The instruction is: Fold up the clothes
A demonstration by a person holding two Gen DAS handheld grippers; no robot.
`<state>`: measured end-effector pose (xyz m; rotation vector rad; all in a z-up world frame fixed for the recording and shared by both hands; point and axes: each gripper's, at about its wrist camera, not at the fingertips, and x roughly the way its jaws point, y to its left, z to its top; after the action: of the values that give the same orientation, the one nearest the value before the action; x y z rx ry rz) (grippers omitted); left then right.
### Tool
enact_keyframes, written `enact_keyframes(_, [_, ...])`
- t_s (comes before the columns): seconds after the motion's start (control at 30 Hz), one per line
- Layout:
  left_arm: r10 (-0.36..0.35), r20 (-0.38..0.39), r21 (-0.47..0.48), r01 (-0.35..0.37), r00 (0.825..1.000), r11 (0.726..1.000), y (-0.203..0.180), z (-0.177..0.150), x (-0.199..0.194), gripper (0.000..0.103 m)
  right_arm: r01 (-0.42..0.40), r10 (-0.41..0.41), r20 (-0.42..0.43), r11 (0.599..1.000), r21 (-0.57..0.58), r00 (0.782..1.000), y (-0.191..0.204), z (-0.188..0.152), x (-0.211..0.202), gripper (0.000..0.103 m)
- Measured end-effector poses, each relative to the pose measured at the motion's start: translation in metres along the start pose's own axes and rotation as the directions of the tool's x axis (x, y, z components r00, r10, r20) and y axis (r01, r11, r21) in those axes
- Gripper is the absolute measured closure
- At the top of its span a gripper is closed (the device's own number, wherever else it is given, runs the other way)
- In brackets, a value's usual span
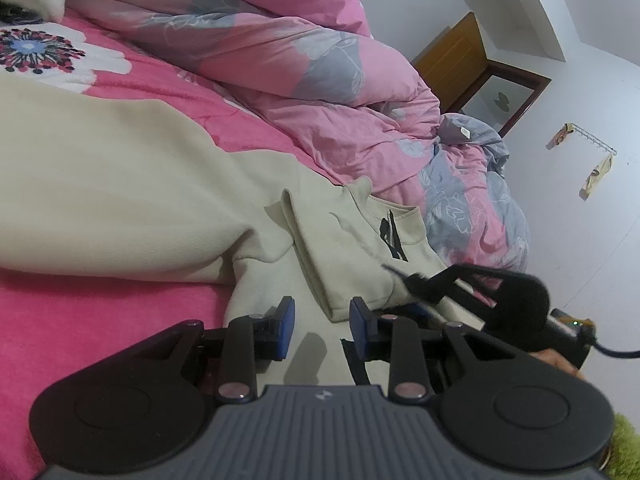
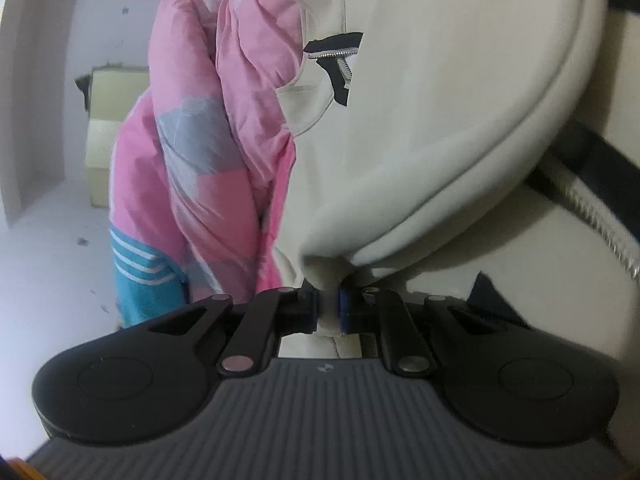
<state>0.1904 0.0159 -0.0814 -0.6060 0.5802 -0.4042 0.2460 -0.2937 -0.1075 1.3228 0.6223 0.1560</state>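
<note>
left gripper (image 1: 322, 326): fingers apart, nothing between them; hovering over the cream jacket (image 1: 120, 184) spread across the pink bedsheet (image 1: 100, 312)
right gripper (image 2: 328, 308): clamped tight on a bunched fold of the jacket, centre frame
only left view: pink duvet (image 1: 304, 80) upper middle; the other gripper, lower right
only right view: zipper (image 2: 340, 60) up top

The left wrist camera sits low behind its own fingers, looking forward along the bed across the cream hoodie (image 1: 160, 184) toward the pink quilt (image 1: 320, 80) and white wall — a fairly wide view. The right wrist camera is pressed very near the same hoodie (image 2: 420, 120), rolled sideways — both views share garment and quilt (image 2: 200, 128).
</note>
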Motion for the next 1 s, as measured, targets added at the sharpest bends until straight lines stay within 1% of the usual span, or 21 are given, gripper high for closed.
enact_keyframes(0.1, [-0.001, 0.001, -0.006, 0.001, 1.0, 1.0, 0.0, -0.001, -0.001, 0.073, 0.025, -0.025, -0.039, 1.0, -0.017, 0.999, -0.002, -0.002, -0.003, 0.094])
enact_keyframes(0.2, [-0.003, 0.008, -0.009, 0.003, 1.0, 1.0, -0.001, 0.0, -0.003, 0.073, 0.058, -0.063, -0.095, 0.997, -0.057, 0.993, 0.004, -0.007, -0.009, 0.083])
enact_keyframes(0.27, [-0.005, 0.014, -0.01, 0.005, 1.0, 1.0, -0.001, 0.0, -0.004, 0.073, 0.073, -0.087, -0.14, 0.992, -0.098, 0.986, 0.009, -0.01, -0.025, 0.072])
enact_keyframes(0.33, [0.005, 0.029, 0.023, -0.005, 1.0, 1.0, -0.007, 0.002, -0.009, 0.073, 0.081, -0.099, -0.124, 0.986, -0.146, 0.987, 0.01, -0.003, -0.049, 0.069])
enact_keyframes(0.4, [0.023, 0.045, 0.112, -0.028, 0.999, 0.993, -0.021, 0.004, -0.015, 0.073, 0.089, -0.111, -0.107, 0.977, -0.194, 0.988, 0.011, 0.004, -0.073, 0.068])
enact_keyframes(0.43, [0.034, 0.035, 0.167, -0.039, 0.999, 0.985, -0.031, 0.005, -0.015, 0.072, 0.093, -0.116, -0.099, 0.972, -0.218, 0.988, 0.011, 0.007, -0.085, 0.068])
enact_keyframes(0.47, [0.043, 0.018, 0.244, -0.047, 0.999, 0.969, -0.043, 0.006, -0.014, 0.072, 0.097, -0.122, -0.09, 0.966, -0.241, 0.988, 0.012, 0.01, -0.097, 0.067])
enact_keyframes(0.5, [0.057, -0.003, 0.322, -0.053, 0.998, 0.945, -0.054, 0.006, -0.009, 0.069, 0.101, -0.127, -0.081, 0.959, -0.265, 0.989, 0.012, 0.014, -0.11, 0.067])
enact_keyframes(0.53, [0.073, -0.024, 0.397, -0.058, 0.997, 0.916, -0.066, 0.005, -0.005, 0.068, 0.115, -0.141, -0.055, 0.936, -0.332, 0.988, 0.017, 0.019, -0.117, 0.067])
enact_keyframes(0.57, [0.095, -0.048, 0.476, -0.061, 0.994, 0.877, -0.079, 0.001, 0.002, 0.066, 0.132, -0.155, -0.033, 0.919, -0.371, 0.987, 0.021, 0.024, -0.121, 0.067])
enact_keyframes(0.6, [0.117, -0.062, 0.534, -0.066, 0.991, 0.843, -0.088, -0.002, 0.01, 0.063, 0.134, -0.155, -0.026, 0.915, -0.382, 0.988, 0.021, 0.03, -0.125, 0.067])
enact_keyframes(0.67, [0.167, -0.09, 0.632, -0.074, 0.982, 0.772, -0.103, -0.009, 0.031, 0.059, 0.13, -0.148, -0.017, 0.911, -0.391, 0.989, 0.02, 0.041, -0.131, 0.067])
enact_keyframes(0.7, [0.184, -0.096, 0.664, -0.075, 0.978, 0.744, -0.106, -0.011, 0.041, 0.059, 0.133, -0.149, -0.01, 0.912, -0.388, 0.989, 0.017, 0.045, -0.132, 0.067])
enact_keyframes(0.8, [0.266, -0.085, 0.763, -0.109, 0.96, 0.637, -0.118, -0.022, 0.071, 0.06, 0.144, -0.149, 0.013, 0.92, -0.365, 0.989, 0.005, 0.056, -0.137, 0.067])
enact_keyframes(0.83, [0.289, -0.073, 0.784, -0.124, 0.954, 0.608, -0.118, -0.024, 0.078, 0.061, 0.145, -0.148, 0.02, 0.925, -0.352, 0.989, 0.0, 0.06, -0.14, 0.067])
enact_keyframes(0.87, [0.297, -0.069, 0.791, -0.129, 0.952, 0.598, -0.118, -0.025, 0.08, 0.069, 0.146, -0.146, 0.026, 0.929, -0.339, 0.989, -0.005, 0.064, -0.142, 0.067])
enact_keyframes(0.9, [0.304, -0.065, 0.798, -0.133, 0.95, 0.588, -0.117, -0.026, 0.083, 0.072, 0.148, -0.145, 0.032, 0.934, -0.326, 0.989, -0.01, 0.067, -0.145, 0.067])
enact_keyframes(0.93, [0.297, -0.071, 0.793, -0.127, 0.952, 0.596, -0.116, -0.025, 0.082, 0.074, 0.163, -0.156, 0.047, 0.936, -0.313, 0.987, -0.014, 0.072, -0.147, 0.067])
enact_keyframes(0.97, [0.296, -0.069, 0.8, -0.124, 0.953, 0.587, -0.117, -0.024, 0.079, 0.079, 0.178, -0.167, 0.062, 0.938, -0.299, 0.984, -0.019, 0.076, -0.149, 0.067])
enact_keyframes(1.0, [0.295, -0.067, 0.808, -0.122, 0.953, 0.577, -0.117, -0.024, 0.076, 0.08, 0.192, -0.178, 0.077, 0.939, -0.285, 0.981, -0.023, 0.081, -0.151, 0.068])
